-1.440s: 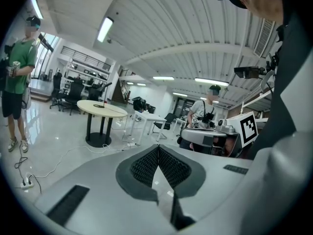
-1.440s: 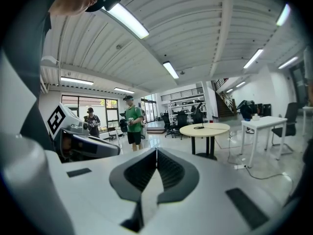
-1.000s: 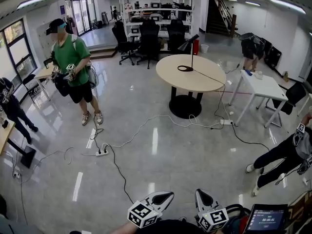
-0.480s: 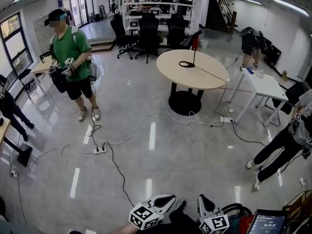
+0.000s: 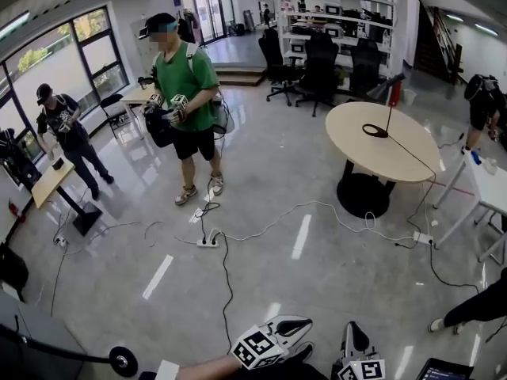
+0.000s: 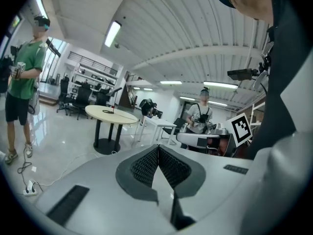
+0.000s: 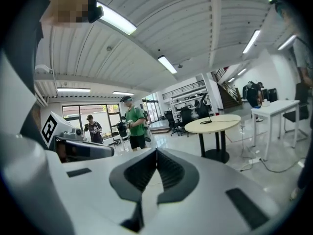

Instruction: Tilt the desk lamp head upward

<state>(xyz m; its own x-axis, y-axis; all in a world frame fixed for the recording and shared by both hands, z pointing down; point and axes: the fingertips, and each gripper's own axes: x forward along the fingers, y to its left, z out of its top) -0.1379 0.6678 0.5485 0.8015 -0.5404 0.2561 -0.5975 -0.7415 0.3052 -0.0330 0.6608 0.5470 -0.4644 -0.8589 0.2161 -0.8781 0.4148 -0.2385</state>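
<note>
The black desk lamp (image 5: 387,106) stands far off on the round beige table (image 5: 396,161), its ring base on the tabletop and its head tilted at the top of a thin stem. Both grippers sit at the bottom edge of the head view, far from the table. My left gripper (image 5: 299,323) is shut with nothing in it, its ribbed pads meeting (image 6: 158,149). My right gripper (image 5: 353,331) is shut and empty too (image 7: 156,151). The lamp (image 6: 114,100) shows small over the left jaws, and the lamp (image 7: 207,111) also appears in the right gripper view.
A person in a green shirt (image 5: 184,93) holding grippers stands on the glossy floor. A power strip (image 5: 208,242) and cables run toward the table. A white table (image 5: 491,188) is at right, office chairs (image 5: 321,62) behind, another person (image 5: 67,129) by a small desk (image 5: 47,182) at left.
The head view has swung left: the round table and lamp now sit further right, the green-shirted person nearer centre. Both grippers stay shut at the bottom edge.
</note>
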